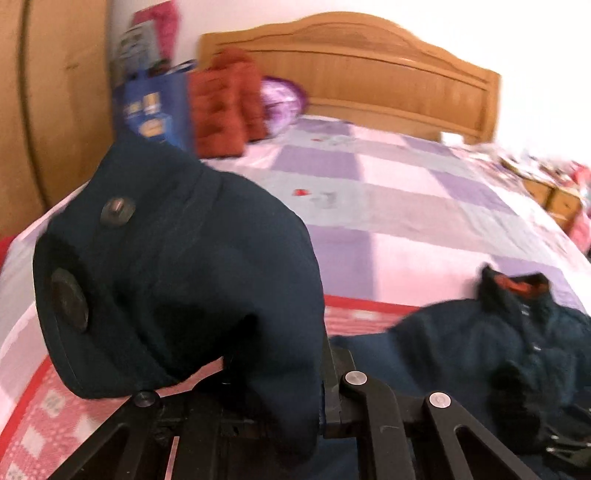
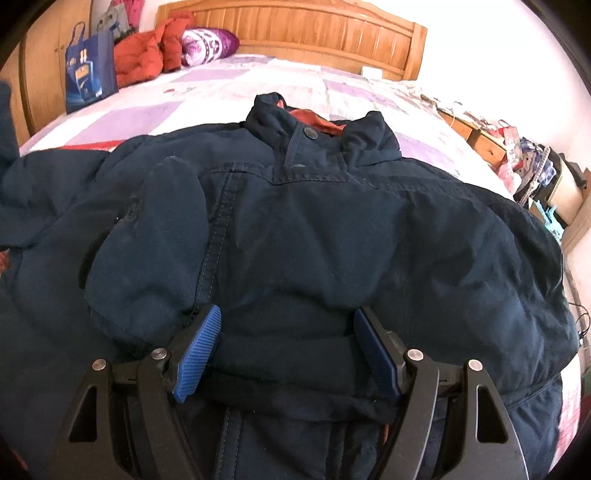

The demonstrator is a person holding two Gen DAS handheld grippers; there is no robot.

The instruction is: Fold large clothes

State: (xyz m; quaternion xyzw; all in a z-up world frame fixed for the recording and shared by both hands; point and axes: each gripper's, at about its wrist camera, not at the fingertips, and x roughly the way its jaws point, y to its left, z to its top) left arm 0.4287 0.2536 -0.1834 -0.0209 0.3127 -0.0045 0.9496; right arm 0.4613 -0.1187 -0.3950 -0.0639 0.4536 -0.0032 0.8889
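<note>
Bed [image 2: 221,88]: jacket [image 2: 295,229] (navy); left jaws pinching cuff [image 1: 166,266], right jaws spread.

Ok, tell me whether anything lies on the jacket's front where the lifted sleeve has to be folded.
Only the right gripper, jaws apart against the jacket front. The left gripper holds the sleeve raised; nothing else visible lies there.

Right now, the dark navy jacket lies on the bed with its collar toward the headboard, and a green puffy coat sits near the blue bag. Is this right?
Not quite: the puffy coat near the blue bag is orange-red, not green, as the right wrist view shows. The navy jacket does lie on the bed with its collar toward the headboard.
</note>
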